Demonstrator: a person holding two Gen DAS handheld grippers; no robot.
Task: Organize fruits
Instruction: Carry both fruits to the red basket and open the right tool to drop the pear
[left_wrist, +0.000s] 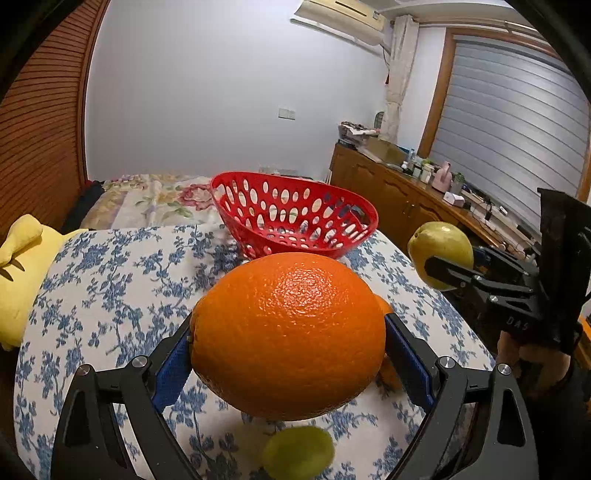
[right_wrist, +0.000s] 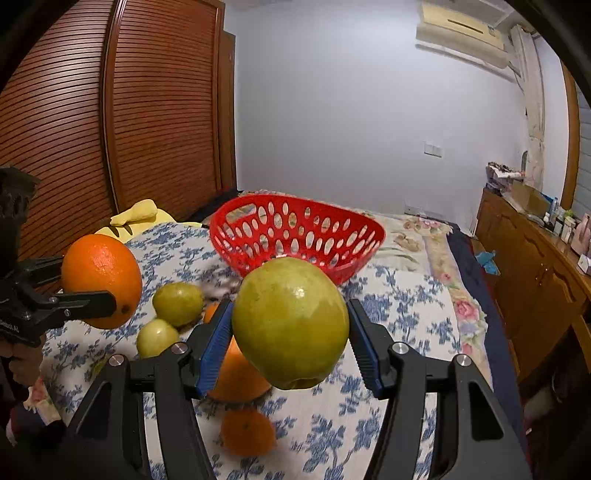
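Note:
My left gripper (left_wrist: 288, 347) is shut on a large orange (left_wrist: 288, 336) and holds it above the blue-flowered cloth; it also shows in the right wrist view (right_wrist: 101, 280). My right gripper (right_wrist: 290, 332) is shut on a green pear (right_wrist: 291, 321), held in the air; it also shows at the right of the left wrist view (left_wrist: 441, 254). A red perforated basket (left_wrist: 295, 214) stands empty at the far side of the cloth (right_wrist: 295, 232). Two green fruits (right_wrist: 177, 302) (right_wrist: 157, 338) and two oranges (right_wrist: 240, 380) (right_wrist: 247, 432) lie on the cloth below the grippers.
A yellow plush toy (left_wrist: 22, 273) lies at the cloth's left edge. A wooden sideboard (left_wrist: 399, 192) with clutter runs along the right. A slatted wooden wardrobe (right_wrist: 110, 129) stands at the left. A flowered bed cover (left_wrist: 147, 199) lies beyond the basket.

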